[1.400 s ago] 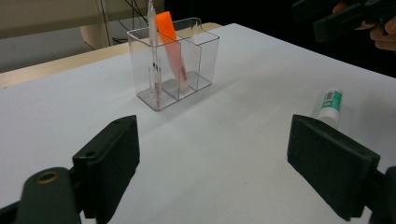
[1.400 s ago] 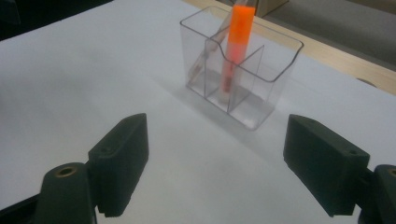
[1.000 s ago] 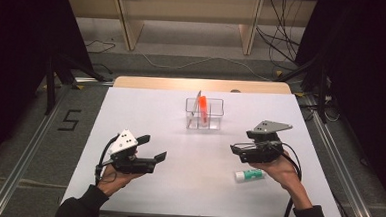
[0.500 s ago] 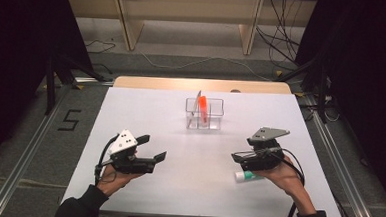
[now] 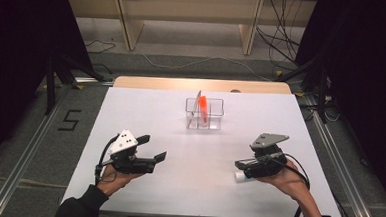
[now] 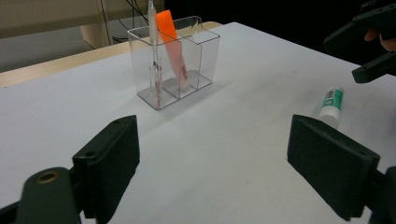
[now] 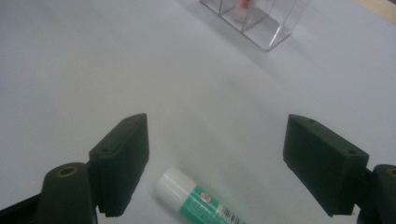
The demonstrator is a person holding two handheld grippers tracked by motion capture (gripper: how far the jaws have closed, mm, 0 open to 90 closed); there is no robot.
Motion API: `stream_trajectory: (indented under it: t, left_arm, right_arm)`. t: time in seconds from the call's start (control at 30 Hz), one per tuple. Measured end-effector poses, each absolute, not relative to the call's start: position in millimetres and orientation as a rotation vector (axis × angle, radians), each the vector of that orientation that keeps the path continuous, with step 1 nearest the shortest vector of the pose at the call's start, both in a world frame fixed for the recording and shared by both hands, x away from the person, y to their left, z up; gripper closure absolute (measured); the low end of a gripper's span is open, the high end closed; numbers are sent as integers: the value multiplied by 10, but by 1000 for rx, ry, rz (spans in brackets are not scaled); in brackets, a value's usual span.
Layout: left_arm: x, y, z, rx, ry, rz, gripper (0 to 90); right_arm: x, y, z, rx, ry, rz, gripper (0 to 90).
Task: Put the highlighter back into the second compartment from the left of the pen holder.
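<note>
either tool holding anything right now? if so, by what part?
Nothing is held. The left tool is open over bare table. The right tool is open, its jaws either side of the glue stick lying on the table, not closed on it.

Clear plastic three-compartment holder [image 5: 204, 113] at table's [image 5: 145, 116] far centre; slim pen [image 6: 152, 42] in one end compartment, orange flat tool [image 6: 172, 44] in the middle one. White-and-green glue stick [image 7: 201, 198] lying near right, directly under right gripper [image 5: 242, 164], between its spread jaws. Left gripper [image 5: 152, 147] near left
</note>
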State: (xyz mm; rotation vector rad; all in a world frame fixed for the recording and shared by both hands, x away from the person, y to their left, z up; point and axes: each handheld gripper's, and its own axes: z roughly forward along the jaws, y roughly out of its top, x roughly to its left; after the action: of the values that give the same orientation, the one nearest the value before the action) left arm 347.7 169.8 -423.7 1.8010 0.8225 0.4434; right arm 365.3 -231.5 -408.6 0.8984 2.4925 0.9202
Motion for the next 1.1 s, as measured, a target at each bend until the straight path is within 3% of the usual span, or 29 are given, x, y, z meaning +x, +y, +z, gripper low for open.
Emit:
stream_trajectory:
  t: [1.1]
  left_arm:
    - [3497,1691,-4247,1794,838,428,164]
  right_arm:
    - [3657,-2334,-4286,798,2681,714,230]
